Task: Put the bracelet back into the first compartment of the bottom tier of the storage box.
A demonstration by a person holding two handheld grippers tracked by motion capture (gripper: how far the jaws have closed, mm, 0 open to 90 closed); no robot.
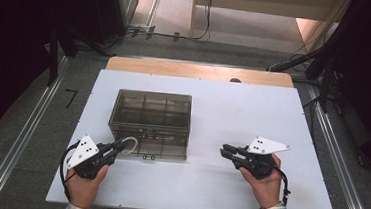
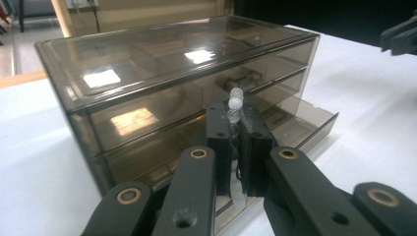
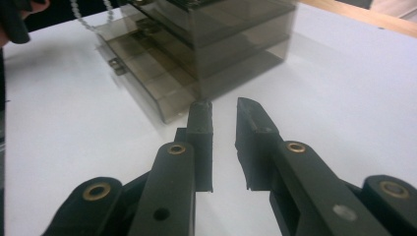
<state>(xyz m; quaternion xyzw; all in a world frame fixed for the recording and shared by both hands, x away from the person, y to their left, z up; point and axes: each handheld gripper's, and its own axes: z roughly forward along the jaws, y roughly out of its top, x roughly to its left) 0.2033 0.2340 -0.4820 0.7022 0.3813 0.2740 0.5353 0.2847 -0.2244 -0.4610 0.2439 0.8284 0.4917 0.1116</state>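
At the left of the high view, the left gripper [image 1: 118, 146] lies on the white table [image 1: 253, 115], held by the person's left hand [image 1: 87, 184]. Its jaws are clamped on a string of pale translucent beads [image 2: 235, 104], which loops out from the tips [image 1: 129, 142] toward the box. At centre stands a smoky transparent drawer box [image 1: 150, 122] with a flat lid and stacked drawers; its bottom drawer [image 2: 307, 122] is pulled partly out toward the person. To the right, well apart from the box, the right gripper [image 1: 226, 153] rests in the right hand [image 1: 266, 183], pointing left, its jaws [image 3: 223, 110] slightly apart and holding nothing.
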